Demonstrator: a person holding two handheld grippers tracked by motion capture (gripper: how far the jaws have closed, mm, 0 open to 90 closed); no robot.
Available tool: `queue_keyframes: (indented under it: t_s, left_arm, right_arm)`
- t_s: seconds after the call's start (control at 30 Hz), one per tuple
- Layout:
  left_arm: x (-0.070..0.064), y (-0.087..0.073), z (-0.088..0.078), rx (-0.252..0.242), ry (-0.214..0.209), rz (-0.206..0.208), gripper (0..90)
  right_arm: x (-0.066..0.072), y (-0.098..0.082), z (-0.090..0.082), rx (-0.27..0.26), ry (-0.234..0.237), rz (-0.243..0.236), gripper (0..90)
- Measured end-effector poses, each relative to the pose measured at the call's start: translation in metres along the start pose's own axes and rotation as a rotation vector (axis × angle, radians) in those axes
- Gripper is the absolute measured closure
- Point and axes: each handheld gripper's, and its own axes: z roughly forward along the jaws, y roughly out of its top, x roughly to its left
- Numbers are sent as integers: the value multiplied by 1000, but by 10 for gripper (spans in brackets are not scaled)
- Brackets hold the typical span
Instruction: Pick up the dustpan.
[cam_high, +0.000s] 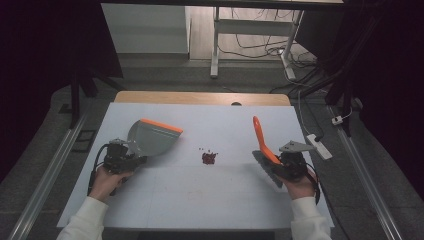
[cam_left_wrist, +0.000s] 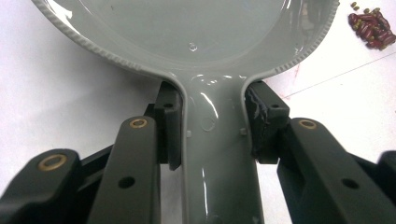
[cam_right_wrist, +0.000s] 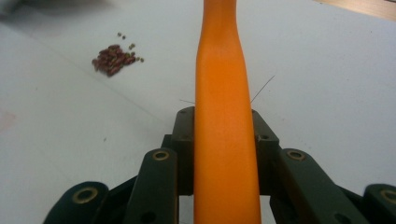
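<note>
i had a white table (cam_high: 165, 200) in front of me, seen from above, with my two forearms coming in from the near edge. in my left hand, the left gripper (cam_left_wrist: 212, 135) pinched the grey dustpan (cam_high: 151, 137) by its handle; in the left gripper view both jaws pressed flat against the sides of that handle, with the pan's wide scoop spreading out ahead. the pan sat on the left half of the table, its orange lip (cam_high: 161, 125) at the far edge, angled toward the middle. in my right hand, the right gripper (cam_right_wrist: 224, 140) was clamped on the orange handle of a small brush (cam_high: 260, 140), which rose tilted from the right side of the table.

between the two tools, near the table's middle and apart from both, lay a small heap of dark red beans (cam_high: 209, 158), with a few loose ones just beyond it.

my worry from here was scatter. a quick or steep brush stroke could flick the beans past the pan or off the table, since they are round and light. if the pan's lip did not sit flat against the surface, beans could roll underneath. the glossy pan handle might also twist in the jaws under sideways pressure.
</note>
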Motion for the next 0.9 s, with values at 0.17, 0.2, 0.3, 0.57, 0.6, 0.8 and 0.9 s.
queue_keyframes:
  t_s: [0.17,0.2,0.3,0.57,0.6,0.8,0.9]
  left_arm:
    - [4,2,-2,-19,-26,19,619]
    - [5,2,-3,-23,-31,23,619]
    - [4,1,-6,-29,-44,38,620]
    - [-7,-1,-18,-61,-65,114,620]
    - [-8,-2,-19,-63,-70,120,620]
    - [-12,-3,-24,-63,-116,158,620]
    - [-13,-3,-27,-58,-128,187,620]
  right_arm:
    - [-3,6,5,-21,-23,34,702]
    - [-2,8,6,-25,-24,35,701]
    - [0,18,12,-43,-12,39,702]
    - [1,29,18,-69,13,21,701]
    - [0,29,19,-71,16,18,702]
    - [2,32,26,-68,40,9,701]
    - [7,35,31,-59,49,-9,701]
